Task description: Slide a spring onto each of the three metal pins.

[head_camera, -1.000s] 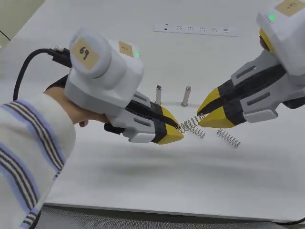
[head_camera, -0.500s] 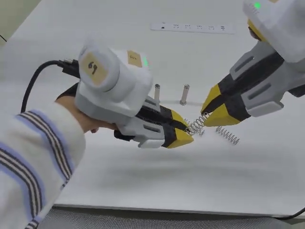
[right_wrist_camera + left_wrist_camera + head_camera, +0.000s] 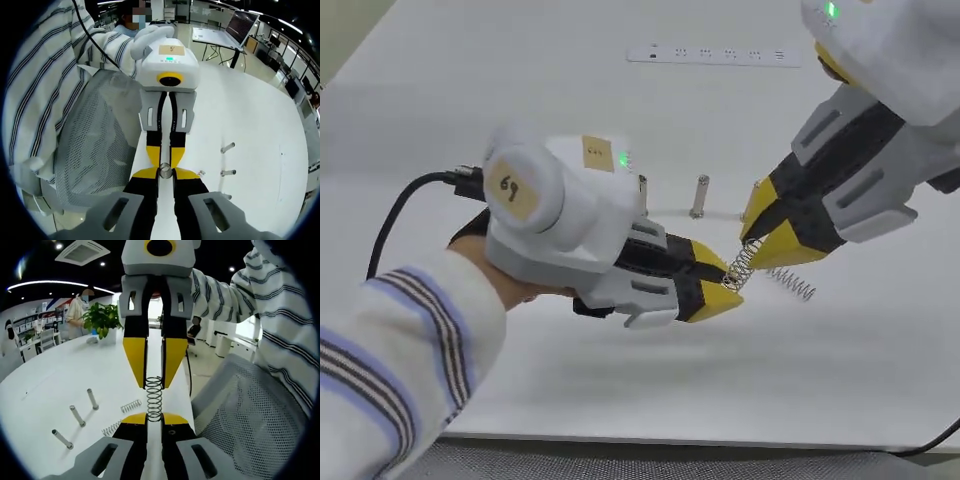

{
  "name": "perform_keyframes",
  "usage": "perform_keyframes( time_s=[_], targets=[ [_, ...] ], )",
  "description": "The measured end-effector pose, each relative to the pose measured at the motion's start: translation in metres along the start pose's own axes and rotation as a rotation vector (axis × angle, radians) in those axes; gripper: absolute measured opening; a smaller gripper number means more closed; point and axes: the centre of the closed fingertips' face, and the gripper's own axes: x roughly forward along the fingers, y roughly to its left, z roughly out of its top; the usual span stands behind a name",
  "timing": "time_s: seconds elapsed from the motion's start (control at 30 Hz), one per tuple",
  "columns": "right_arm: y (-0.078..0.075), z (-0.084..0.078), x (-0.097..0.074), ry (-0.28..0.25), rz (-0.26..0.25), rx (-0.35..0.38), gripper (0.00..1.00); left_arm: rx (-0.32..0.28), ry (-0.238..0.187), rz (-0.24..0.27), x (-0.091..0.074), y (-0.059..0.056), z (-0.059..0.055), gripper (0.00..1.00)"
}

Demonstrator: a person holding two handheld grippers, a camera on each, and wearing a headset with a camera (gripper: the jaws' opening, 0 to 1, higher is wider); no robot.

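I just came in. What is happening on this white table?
A person holds one thin steel coil spring above the white table: the yellow-tipped left gripper pinches one end, the right gripper the other. The three silver metal pins stand bare on the table, and two more springs lie beside them.

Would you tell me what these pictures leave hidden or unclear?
Head view: the left gripper hides one pin's lower part; it and the right gripper hide a second loose spring.
Right gripper view: the held spring faces end-on, length unreadable.
Head view: power strip markings too small.
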Motion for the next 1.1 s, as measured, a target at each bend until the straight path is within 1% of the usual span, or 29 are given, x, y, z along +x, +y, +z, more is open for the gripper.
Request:
perform_keyframes(
  time_s=[0.03,0.1,0.27,0.47,0.67,0.73,0.77,0.8,0.87,0.93,1.03,1.1],
  targets=[
    [-0.001,0.001,0.0,0.002,-0.001,0.002,0.07,-0.015,0.0,0.009,0.0,0.001,0.0,0.02],
    [-0.001,0.001,-0.003,0.004,0.0,0.003,0.08,-0.007,-0.009,0.016,-0.001,0.002,0.003,0.02],
    [-0.001,0.0,-0.009,0.021,-0.001,-0.014,0.08,-0.008,-0.033,0.025,0.0,0.002,0.009,0.02],
    [0.001,-0.003,-0.01,0.054,0.003,-0.04,0.08,-0.002,-0.033,0.032,0.004,0.002,0.01,0.02],
    [0.003,-0.003,-0.012,0.062,0.017,-0.056,0.08,0.009,-0.034,0.037,0.002,0.0,0.012,0.02],
    [0.002,-0.003,-0.013,0.087,0.017,-0.115,0.08,0.01,-0.034,0.042,0.0,0.001,0.012,0.02],
    [0.002,-0.004,-0.012,0.095,0.018,-0.131,0.08,0.009,-0.033,0.044,-0.001,0.002,0.012,0.02],
    [0.002,-0.003,-0.011,0.098,0.016,-0.13,0.08,0.008,-0.034,0.046,-0.002,0.003,0.012,0.02],
    [0.001,-0.001,-0.01,0.092,0.019,-0.14,0.08,0.001,-0.036,0.05,-0.003,0.005,0.011,0.02],
    [-0.002,0.001,-0.009,0.085,0.016,-0.15,0.12,-0.007,-0.048,0.053,-0.004,0.006,0.012,0.02],
    [-0.006,0.002,-0.006,0.083,0.009,-0.164,0.16,-0.004,-0.047,0.062,-0.006,0.008,0.011,0.02],
    [-0.006,0.004,-0.004,0.079,0.018,-0.177,0.16,-0.009,-0.05,0.07,-0.007,0.009,0.012,0.02]
  ],
)
